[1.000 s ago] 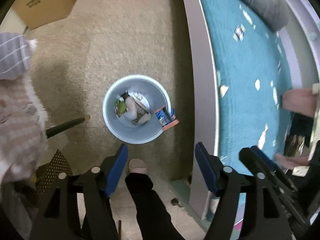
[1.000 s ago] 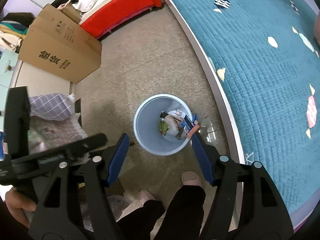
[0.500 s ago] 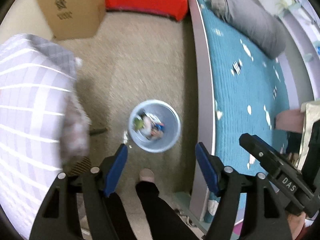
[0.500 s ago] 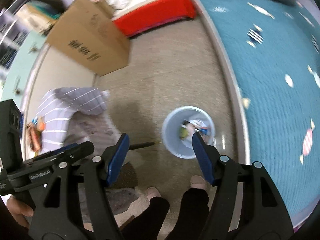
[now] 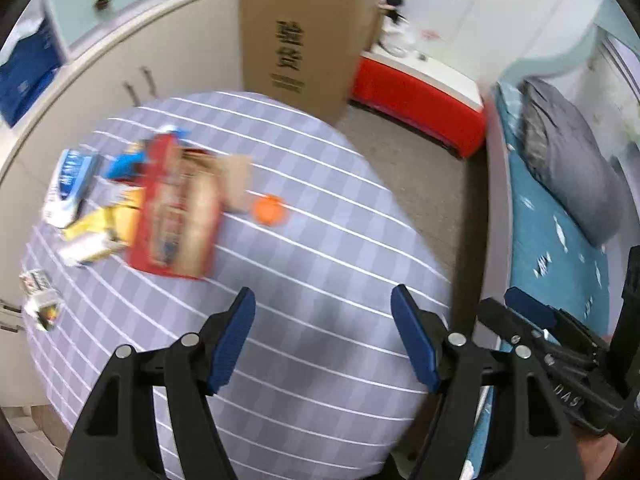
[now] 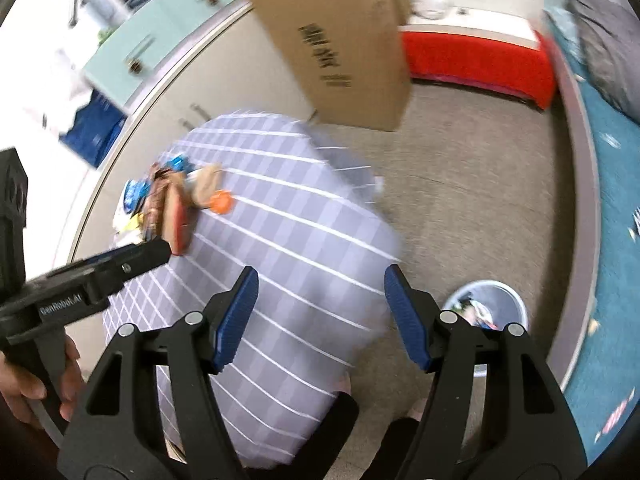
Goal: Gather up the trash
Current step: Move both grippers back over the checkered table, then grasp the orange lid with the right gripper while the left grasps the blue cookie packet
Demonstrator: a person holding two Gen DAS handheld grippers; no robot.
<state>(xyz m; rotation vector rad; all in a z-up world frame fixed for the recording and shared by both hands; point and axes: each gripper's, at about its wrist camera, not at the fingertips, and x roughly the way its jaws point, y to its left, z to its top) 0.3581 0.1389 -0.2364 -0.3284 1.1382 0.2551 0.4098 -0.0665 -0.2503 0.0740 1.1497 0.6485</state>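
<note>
L tool (image 5: 322,336) & R tool (image 6: 318,316) both released, empty, above striped table (image 5: 320,264); trash pile (image 5: 176,208) far side.

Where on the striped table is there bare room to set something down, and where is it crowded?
Bare: the striped table from the orange lid to its near and right edges, under both open grippers. Crowded: the far-left part, around the red box and wrappers.
</note>
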